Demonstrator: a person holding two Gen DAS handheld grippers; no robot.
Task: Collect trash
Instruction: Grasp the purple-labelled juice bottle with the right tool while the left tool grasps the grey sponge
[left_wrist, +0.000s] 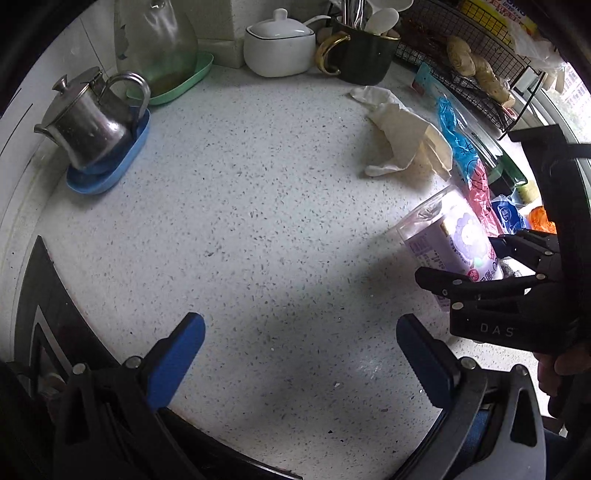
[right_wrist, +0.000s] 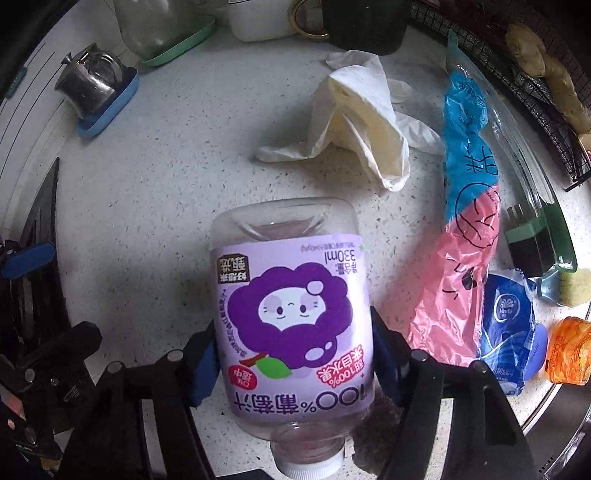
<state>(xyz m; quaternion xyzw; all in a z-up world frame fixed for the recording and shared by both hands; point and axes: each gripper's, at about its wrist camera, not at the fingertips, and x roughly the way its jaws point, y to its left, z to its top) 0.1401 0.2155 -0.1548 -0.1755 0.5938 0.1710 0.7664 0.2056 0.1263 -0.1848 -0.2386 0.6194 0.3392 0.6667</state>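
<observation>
Counter: white stone countertop (left_wrist: 258, 206) flecked with grey, filling the middle of both views.
Wall: pale tiled wall (left_wrist: 74, 51) at 10 o'clock in the left wrist view, meeting the counter behind the steel teapot (left_wrist: 88, 118).
Window: bright window (left_wrist: 576, 96) at 2 o'clock, daylight and greenery beyond.
Rack: black wire rack (left_wrist: 476, 66) at 1 o'clock, against the window side.
Stove: dark cooktop edge (left_wrist: 48, 314) at 8 o'clock.
Light: soft daylight from the right; broad shadows fall across the lower counter.
</observation>
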